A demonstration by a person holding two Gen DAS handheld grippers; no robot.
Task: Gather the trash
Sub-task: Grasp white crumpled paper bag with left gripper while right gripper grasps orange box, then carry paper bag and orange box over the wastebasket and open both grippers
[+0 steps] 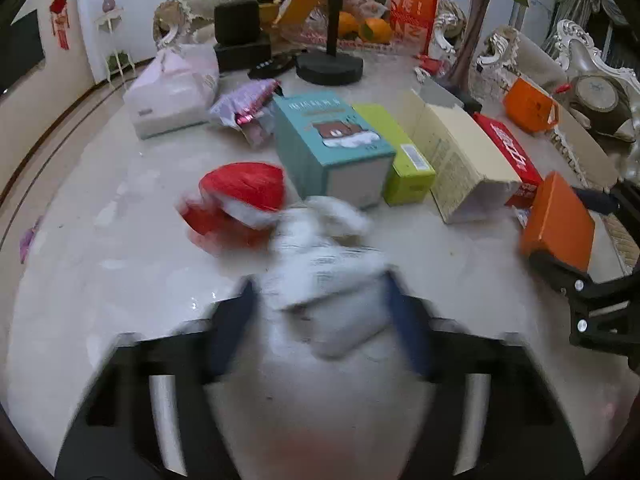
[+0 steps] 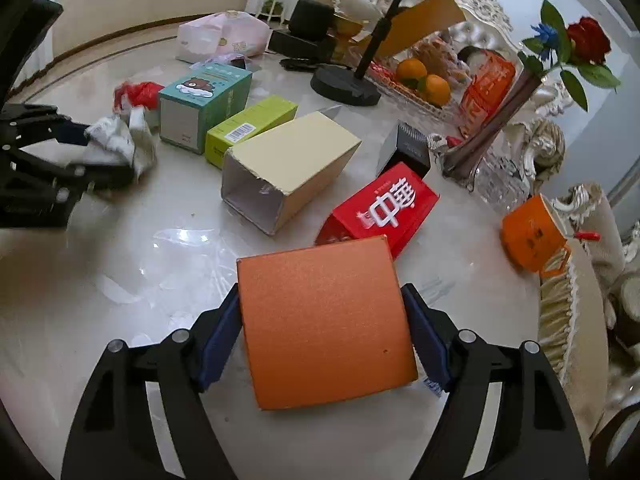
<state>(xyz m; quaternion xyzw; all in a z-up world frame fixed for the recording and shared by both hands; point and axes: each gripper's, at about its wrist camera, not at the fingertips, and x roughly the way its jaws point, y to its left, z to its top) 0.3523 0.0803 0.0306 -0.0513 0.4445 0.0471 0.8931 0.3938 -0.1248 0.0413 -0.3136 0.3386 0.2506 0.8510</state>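
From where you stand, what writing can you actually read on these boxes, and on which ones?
"中華": large white characters on the red box.
Barcode with digits on the lime-green box: too small to read.
Teal bear box: top line of print blurred.
Red and orange packet behind the oranges: characters too blurred.
Crumpled white wrapper: print smeared.

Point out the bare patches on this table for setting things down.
Bare marble lies nearest the cameras, between the left tool and the orange box. Another patch sits left of the red wrapper. Crowded: the box row around the teal box.
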